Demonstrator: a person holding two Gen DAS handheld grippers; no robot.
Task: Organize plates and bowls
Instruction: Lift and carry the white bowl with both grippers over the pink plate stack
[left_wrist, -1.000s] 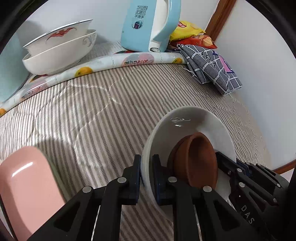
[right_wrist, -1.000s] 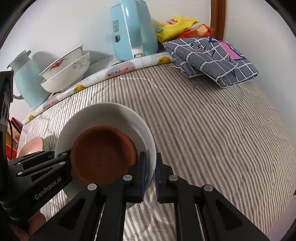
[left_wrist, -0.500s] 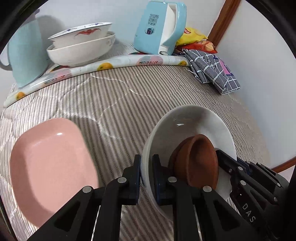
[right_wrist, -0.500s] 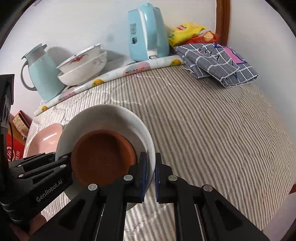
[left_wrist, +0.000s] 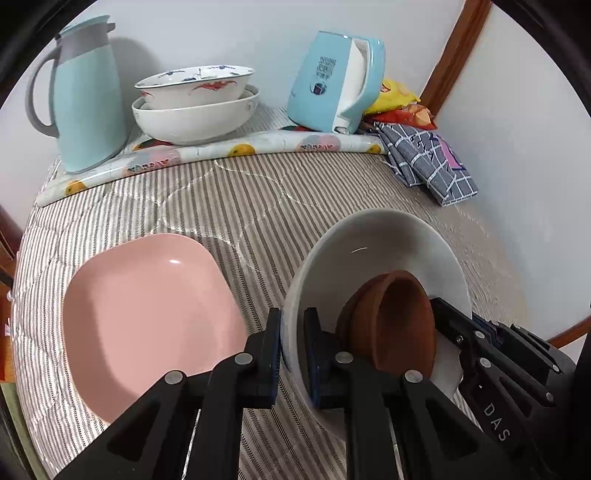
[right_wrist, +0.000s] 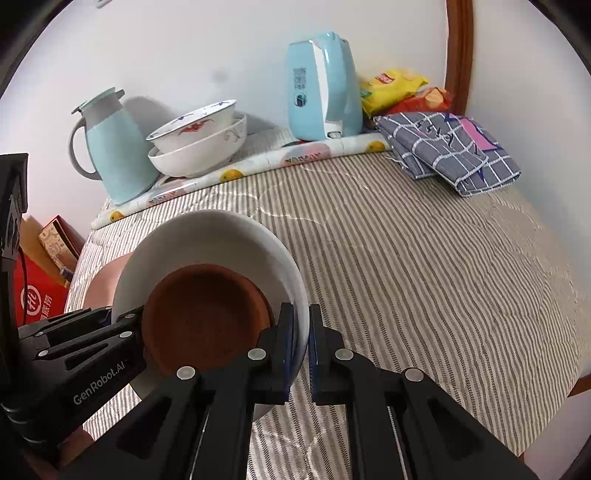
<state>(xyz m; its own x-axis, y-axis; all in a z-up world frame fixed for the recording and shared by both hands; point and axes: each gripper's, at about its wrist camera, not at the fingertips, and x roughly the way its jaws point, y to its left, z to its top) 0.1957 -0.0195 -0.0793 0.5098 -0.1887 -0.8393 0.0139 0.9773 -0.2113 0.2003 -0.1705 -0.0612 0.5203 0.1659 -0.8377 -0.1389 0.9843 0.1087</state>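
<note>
Now both grippers are holding one white bowl (left_wrist: 373, 254) by opposite sides of its rim, and the bowl is hanging above the striped tablecloth (right_wrist: 406, 258). The left gripper (left_wrist: 291, 347) is nearly closed, with its pads pressing on the near-left part of the rim. The right gripper (right_wrist: 302, 339) is also nearly closed, pinching the rim on the other side. Inside the white bowl a small brown clay dish (right_wrist: 207, 317) is lying loose, and in the left wrist view it is leaning against the bowl wall on the side of the right gripper.

Just beside the white bowl, on its left, a pink square plate (left_wrist: 147, 317) is resting flat on the cloth. Well behind the white bowl, near the wall, two patterned bowls (left_wrist: 195, 103) are standing one inside the other, between a pale blue thermos jug (left_wrist: 88, 110) and a blue electric kettle (left_wrist: 332, 81). A folded checked cloth (right_wrist: 450, 155) is lying to the right of the kettle.

I think the main danger is the brown dish: nothing is gripping it, so if the two hands are not moving together and the white bowl tips more, the dish may slide over the rim. The grips are also thin pinches on a smooth glazed edge, so a twist between the hands could let the bowl slip.
</note>
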